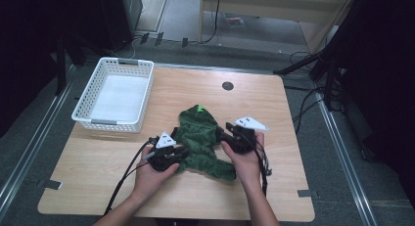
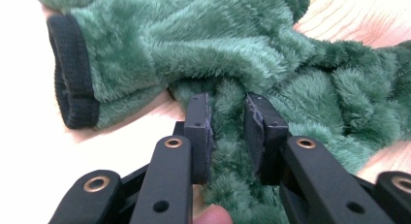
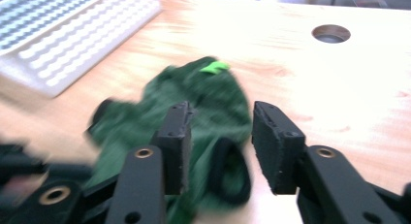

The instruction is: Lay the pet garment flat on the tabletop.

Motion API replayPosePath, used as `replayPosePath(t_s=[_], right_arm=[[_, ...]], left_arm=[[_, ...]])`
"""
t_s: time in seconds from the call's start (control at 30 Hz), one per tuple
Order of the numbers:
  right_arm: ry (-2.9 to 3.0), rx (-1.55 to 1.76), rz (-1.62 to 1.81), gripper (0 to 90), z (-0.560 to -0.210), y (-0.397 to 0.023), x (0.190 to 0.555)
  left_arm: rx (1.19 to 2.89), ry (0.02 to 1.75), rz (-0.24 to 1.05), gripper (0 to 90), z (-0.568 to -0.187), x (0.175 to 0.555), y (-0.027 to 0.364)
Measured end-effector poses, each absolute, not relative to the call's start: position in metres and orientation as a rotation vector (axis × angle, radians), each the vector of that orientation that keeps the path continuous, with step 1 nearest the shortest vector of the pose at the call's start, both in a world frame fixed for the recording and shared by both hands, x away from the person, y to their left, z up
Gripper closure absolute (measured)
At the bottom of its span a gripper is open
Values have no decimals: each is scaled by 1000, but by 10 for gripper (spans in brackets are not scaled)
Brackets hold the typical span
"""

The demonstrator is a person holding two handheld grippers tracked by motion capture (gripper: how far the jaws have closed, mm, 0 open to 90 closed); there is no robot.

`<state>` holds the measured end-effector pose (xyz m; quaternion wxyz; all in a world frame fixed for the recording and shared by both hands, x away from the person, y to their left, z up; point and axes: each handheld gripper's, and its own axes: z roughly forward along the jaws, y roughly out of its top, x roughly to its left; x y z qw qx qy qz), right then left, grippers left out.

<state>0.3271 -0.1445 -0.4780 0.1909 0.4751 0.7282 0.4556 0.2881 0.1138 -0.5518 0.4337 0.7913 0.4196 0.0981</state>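
A dark green fleece garment (image 1: 200,133) lies crumpled on the middle of the wooden table (image 1: 274,108), with a bright green tag (image 1: 199,108) at its far end. My left gripper (image 1: 182,152) is at the garment's left side. In the left gripper view it (image 2: 228,100) is shut on a raised fold of the fleece (image 2: 228,136), which fills the gap between the pads. One black ribbed cuff (image 2: 72,73) lies to the left of that fold. My right gripper (image 1: 222,131) is at the garment's right side. Its jaws (image 3: 222,110) are open, and another black cuff (image 3: 230,170) lies between them untouched.
A white perforated basket (image 1: 112,121) stands at the table's back left, with nothing in it that I can see. A round cable hole (image 1: 227,85) sits near the far edge. Bare wood surrounds the garment. Cables trail from both grippers toward the near edge.
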Motion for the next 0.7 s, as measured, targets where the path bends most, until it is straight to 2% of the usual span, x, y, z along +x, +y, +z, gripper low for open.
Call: replayPosePath(t_s=[0.2, 0.37, 0.47, 0.53, 0.7], right_arm=[[2190, 1406, 1034, 567, -498, -123, 386], [2285, 1395, 875, 604, -522, -108, 403], [2275, 1398, 839, 709, -530, -104, 409], [2263, 1387, 859, 855, -532, -104, 414], [2191, 1427, 823, 899, -532, -109, 434]], left_arm=[[1978, 1028, 277, 753, -551, 285, 112], [1970, 1031, 274, 803, -552, 285, 112], [1971, 1032, 273, 826, -551, 285, 112], [1972, 1034, 271, 832, -551, 285, 112], [1970, 1032, 278, 840, -552, 285, 112]])
